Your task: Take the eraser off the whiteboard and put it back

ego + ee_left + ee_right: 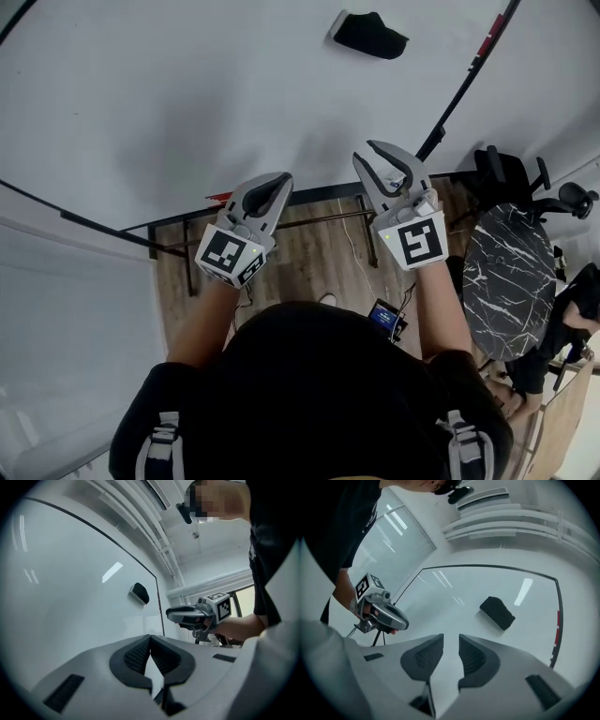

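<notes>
**Eraser (370,36) sits on whiteboard (169,103), both grippers empty**

One eraser clings to the one whiteboard near its side edge, well apart from the two grippers. The left gripper (279,178) has its fingers (137,656) pressed together on nothing. The right gripper (366,153) holds its fingers (474,658) narrowly apart, empty. A clean lift likely needs them spread wider, set across the eraser's sides, then drawn straight off.

Bright, even indoor light. Pale glare streaks lie on the whiteboard (454,597), and the eraser (498,612) throws a soft shadow beside it. Both gripper views bulge and blacken at their rims, and the nearest parts look slightly blurred, perhaps out of focus.
</notes>
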A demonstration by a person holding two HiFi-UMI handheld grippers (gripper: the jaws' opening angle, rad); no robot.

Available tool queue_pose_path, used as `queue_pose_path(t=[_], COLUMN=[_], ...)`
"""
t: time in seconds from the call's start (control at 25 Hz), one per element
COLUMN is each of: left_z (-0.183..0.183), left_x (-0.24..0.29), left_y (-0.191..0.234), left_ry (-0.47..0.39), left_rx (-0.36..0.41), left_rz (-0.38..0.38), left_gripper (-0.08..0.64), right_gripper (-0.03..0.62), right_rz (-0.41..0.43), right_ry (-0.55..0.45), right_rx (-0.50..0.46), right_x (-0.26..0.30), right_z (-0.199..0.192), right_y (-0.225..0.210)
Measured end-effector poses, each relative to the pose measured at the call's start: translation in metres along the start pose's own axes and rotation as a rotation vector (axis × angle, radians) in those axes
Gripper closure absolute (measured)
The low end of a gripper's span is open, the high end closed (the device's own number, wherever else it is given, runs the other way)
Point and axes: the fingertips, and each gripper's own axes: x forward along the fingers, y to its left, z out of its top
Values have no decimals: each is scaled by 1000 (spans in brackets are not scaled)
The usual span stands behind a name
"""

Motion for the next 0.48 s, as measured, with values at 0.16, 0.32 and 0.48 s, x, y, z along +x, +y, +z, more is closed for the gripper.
queue_pose_path(t=[0.16, 0.32, 0.48], left_z=[8, 12, 13], left_x=[19, 32, 34], left_y=[9, 14, 18], left_ry=[-10, -19, -24], left_rx=[20, 33, 30], left_rz=[58, 97, 137], left_gripper=[555, 557, 557], right_gripper=[464, 422, 375], right_rz=[-41, -93, -137], right_ry=[6, 32, 39], right_rx=[-148, -280, -387], right_x=[15, 30, 42], right_z=[8, 13, 26], right_y=[-47, -85, -109])
